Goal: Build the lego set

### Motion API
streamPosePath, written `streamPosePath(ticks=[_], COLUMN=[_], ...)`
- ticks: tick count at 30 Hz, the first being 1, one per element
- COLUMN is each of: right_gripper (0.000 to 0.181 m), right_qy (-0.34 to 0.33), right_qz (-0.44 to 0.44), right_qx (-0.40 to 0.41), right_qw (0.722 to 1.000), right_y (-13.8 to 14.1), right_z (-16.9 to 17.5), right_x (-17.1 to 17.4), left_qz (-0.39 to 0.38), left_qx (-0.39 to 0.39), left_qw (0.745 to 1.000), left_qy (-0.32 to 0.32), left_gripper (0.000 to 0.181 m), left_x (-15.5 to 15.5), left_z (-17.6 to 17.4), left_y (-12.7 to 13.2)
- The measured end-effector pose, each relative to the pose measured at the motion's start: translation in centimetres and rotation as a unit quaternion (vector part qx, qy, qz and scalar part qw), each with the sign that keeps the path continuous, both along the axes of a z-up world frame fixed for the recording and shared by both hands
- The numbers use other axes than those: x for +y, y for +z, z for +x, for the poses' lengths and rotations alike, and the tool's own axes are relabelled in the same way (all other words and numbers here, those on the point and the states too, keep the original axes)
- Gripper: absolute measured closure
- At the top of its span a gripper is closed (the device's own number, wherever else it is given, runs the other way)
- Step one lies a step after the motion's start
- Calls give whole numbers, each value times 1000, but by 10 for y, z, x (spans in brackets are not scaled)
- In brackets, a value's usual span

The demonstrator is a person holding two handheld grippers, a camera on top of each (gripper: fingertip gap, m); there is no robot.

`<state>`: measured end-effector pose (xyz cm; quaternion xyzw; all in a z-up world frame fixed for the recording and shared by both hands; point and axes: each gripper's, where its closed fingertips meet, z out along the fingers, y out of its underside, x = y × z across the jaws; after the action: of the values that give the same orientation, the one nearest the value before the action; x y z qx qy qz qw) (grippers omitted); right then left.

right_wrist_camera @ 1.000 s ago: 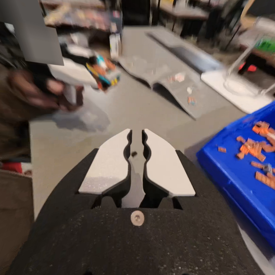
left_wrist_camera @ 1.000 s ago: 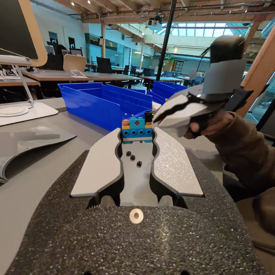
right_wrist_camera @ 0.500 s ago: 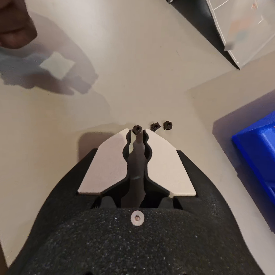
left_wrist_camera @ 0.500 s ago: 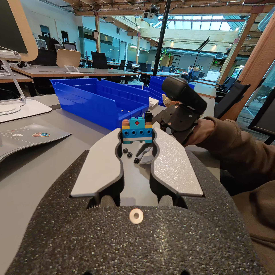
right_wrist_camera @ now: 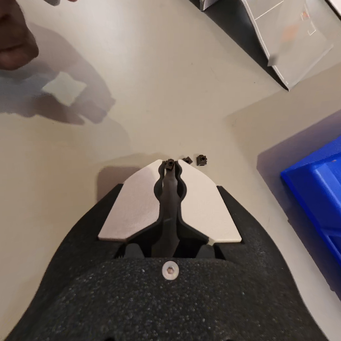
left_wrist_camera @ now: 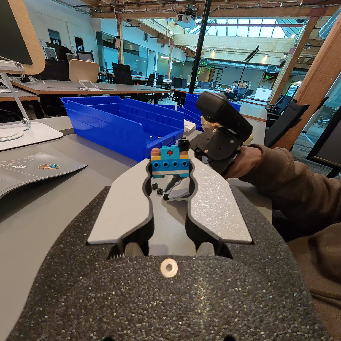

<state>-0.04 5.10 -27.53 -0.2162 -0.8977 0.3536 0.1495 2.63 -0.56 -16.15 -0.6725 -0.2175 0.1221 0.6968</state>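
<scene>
The left gripper (left_wrist_camera: 170, 167) has its fingers closed on a small lego model (left_wrist_camera: 169, 162) — blue and teal, with a black brick on its top right corner — held upright above the grey table (left_wrist_camera: 46, 199). Down below, the right gripper (right_wrist_camera: 170, 163) points at the table with its fingers nearly together, pinching the first of three tiny black pieces (right_wrist_camera: 169, 164); the other two (right_wrist_camera: 201, 160) lie just beside it in a row. A blue bin (left_wrist_camera: 118, 125) stands behind the model, a booklet (left_wrist_camera: 35, 169) off to the left.

Grey table (left_wrist_camera: 46, 212), three black bricks (left_wrist_camera: 159, 191), booklet (left_wrist_camera: 36, 169), blue bin (left_wrist_camera: 120, 127)
</scene>
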Motion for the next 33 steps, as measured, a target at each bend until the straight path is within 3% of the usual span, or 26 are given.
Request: streamPosePath(ticks=[7,10,12,18,22,26,33], right_gripper=[171,172,172,172,172,172,172], right_qy=[-3,8,37,125,175,199,209], right_qz=[13,-43,-129,-384,-494,-528,-518], right_qx=[-7,-13,-9,36,21,15,13], right_qw=[1000,999,991,914,852,826,829], right_y=[-6,8,34,132,170,180,175], right_z=[-1,2,9,39,60,71,77], right_x=[-1,-6,-16,-27,-33,-46,-62], left_qz=[3,5,13,48,63,85,112], left_qx=[-2,-4,-10,-22,-28,-29,-30], left_qw=[1000,1000,1000,997,993,987,978], left_qy=[-4,-9,-17,-64,-97,-136,-171], left_gripper=[144,144,144,144,144,144,144], left_x=[0,0,1,4,8,10,9], left_z=[1,2,3,13,21,32,41], left_y=[0,0,1,8,10,16,24])
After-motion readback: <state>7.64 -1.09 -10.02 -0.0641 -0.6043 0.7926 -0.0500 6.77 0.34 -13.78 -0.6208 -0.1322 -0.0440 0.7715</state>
